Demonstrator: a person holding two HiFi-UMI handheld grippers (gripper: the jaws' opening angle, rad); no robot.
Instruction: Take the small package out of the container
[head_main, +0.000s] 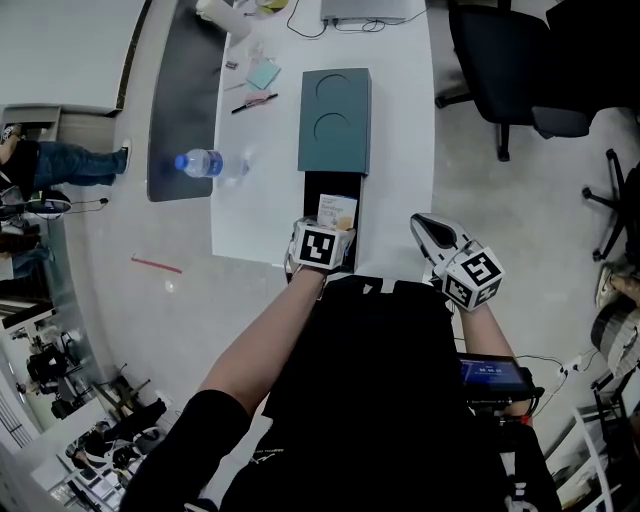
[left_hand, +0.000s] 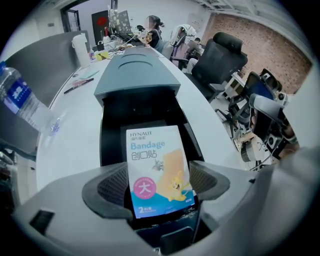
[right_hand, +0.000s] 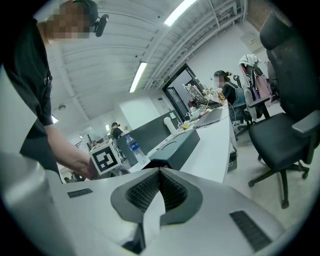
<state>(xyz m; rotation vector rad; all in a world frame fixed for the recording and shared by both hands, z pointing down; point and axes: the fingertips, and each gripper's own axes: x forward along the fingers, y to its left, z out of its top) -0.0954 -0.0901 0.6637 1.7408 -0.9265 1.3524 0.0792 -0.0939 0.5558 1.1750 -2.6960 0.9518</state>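
A teal container (head_main: 335, 120) lies on the white table (head_main: 400, 150), its black inner tray (head_main: 335, 195) slid out toward me. The small package (left_hand: 157, 170), a white and blue bandage pack, stands upright between the jaws of my left gripper (left_hand: 157, 185), which is shut on its lower part just above the tray's near end. In the head view the package (head_main: 337, 212) shows right in front of the left gripper (head_main: 322, 240). My right gripper (head_main: 432, 232) hangs off the table's right edge, its jaws shut with nothing between them (right_hand: 159, 187).
A water bottle (head_main: 205, 163) lies at the table's left edge. A pen (head_main: 253, 102) and sticky notes (head_main: 264, 75) lie farther back, a laptop (head_main: 365, 10) at the far end. Black office chairs (head_main: 500, 50) stand to the right. People sit at distant desks.
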